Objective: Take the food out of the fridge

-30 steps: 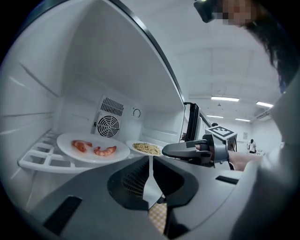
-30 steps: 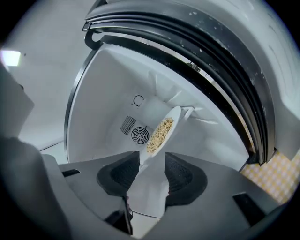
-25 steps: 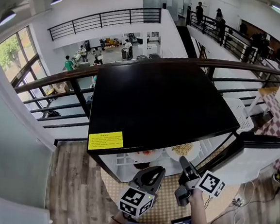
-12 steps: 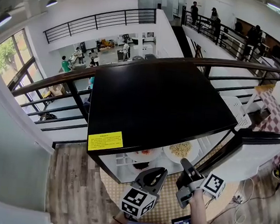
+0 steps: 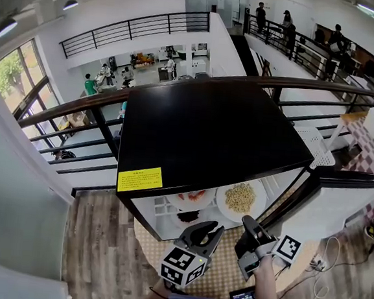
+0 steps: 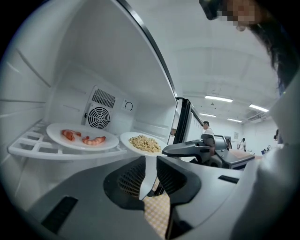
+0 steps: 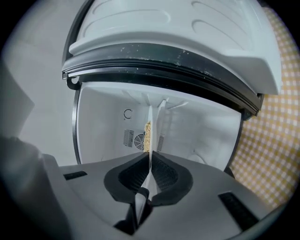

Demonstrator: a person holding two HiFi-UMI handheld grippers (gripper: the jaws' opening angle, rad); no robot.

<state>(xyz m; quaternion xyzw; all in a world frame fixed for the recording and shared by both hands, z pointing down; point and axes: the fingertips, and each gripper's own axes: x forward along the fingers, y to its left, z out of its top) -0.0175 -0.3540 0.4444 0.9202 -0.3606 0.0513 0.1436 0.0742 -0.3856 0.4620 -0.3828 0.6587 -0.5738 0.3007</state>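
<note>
Right hand-held gripper point(image 7: 150, 158) is clamped on the near rim of the plate of noodles point(image 5: 259, 196). Its jaws have just been closing, and the rim now sits pinched between the pads. It lies rolled onto its side and points level into the open fridge point(image 5: 208, 134), so in its own view the plate shows edge-on as a thin white line. The person's right forearm point(image 5: 267, 290) reaches up to it from the bottom of the head view, with the marker cube turned out to the right.

Left hand-held gripper point(image 5: 209, 227) hangs just to the left of the right one and a little back from the fridge opening, tilted slightly downward. Its jaws stand a small way apart, having just been opening, and nothing is between them. Through the gap only the white fridge edge and the checked floor mat point(image 5: 221, 279) show.

Ahead of both grippers the black-topped fridge stands open. Its door point(image 5: 338, 211) is swung out to the right of the right gripper, white inner lining facing in. A white shelf point(image 6: 28, 146) crosses the inside, ahead of and slightly above the left gripper. On the shelf, ahead and to the left of the left gripper, sits a plate of shrimp point(image 6: 56, 133). The plate of noodles is just beside it on the right, at the shelf's front. A round fan grille point(image 6: 98, 117) is set in the back wall behind the shrimp plate. A yellow label point(image 5: 140, 179) is stuck on the near left corner of the fridge top.
</note>
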